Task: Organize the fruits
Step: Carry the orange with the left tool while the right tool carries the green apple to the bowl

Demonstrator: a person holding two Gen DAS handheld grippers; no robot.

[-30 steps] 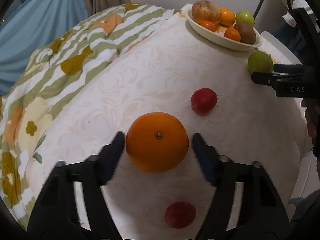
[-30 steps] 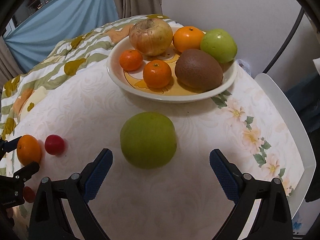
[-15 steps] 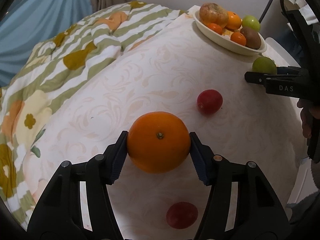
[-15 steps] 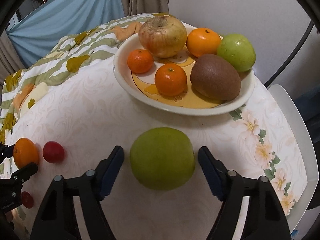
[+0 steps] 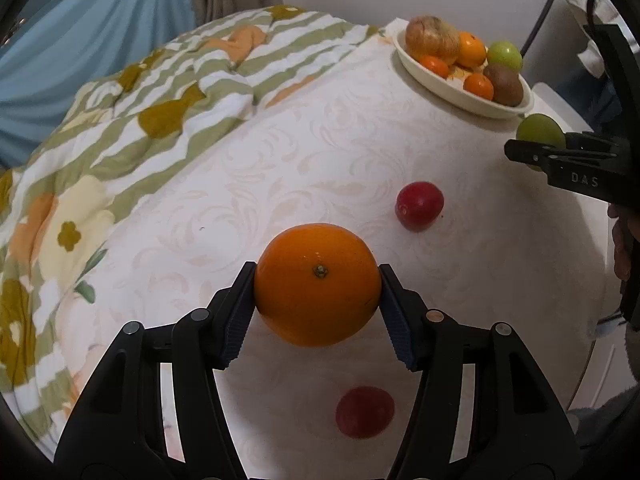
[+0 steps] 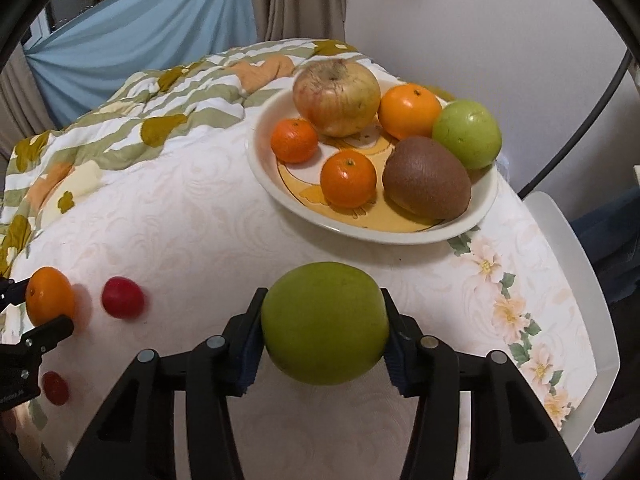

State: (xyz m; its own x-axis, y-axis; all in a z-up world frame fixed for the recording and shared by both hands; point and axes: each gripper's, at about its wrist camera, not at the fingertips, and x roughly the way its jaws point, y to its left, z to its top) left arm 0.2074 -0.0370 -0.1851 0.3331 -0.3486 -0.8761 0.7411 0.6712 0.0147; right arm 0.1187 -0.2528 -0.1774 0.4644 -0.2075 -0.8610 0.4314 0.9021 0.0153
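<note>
White patterned bench (image 6: 168,216), fruit bowl (image 6: 486,216) beyond the jaws. Right gripper (image 6: 324,330) jaws, wide open a second ago, are closing onto the green apple (image 6: 324,322); left gripper (image 5: 316,300) grips the orange (image 5: 316,284). Both fruits look ready to lift.

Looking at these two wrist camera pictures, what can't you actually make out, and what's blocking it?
- Underside of the big orange: left wrist view, hidden by its own bulk; whether it touches the white patterned tablecloth cannot be told.
- Large green fruit: left wrist view, partly behind the right claw, whose jaws are closing on it.
- Near red fruit: blurred.
- Left claw: right wrist view, cut off by the frame edge.
</note>
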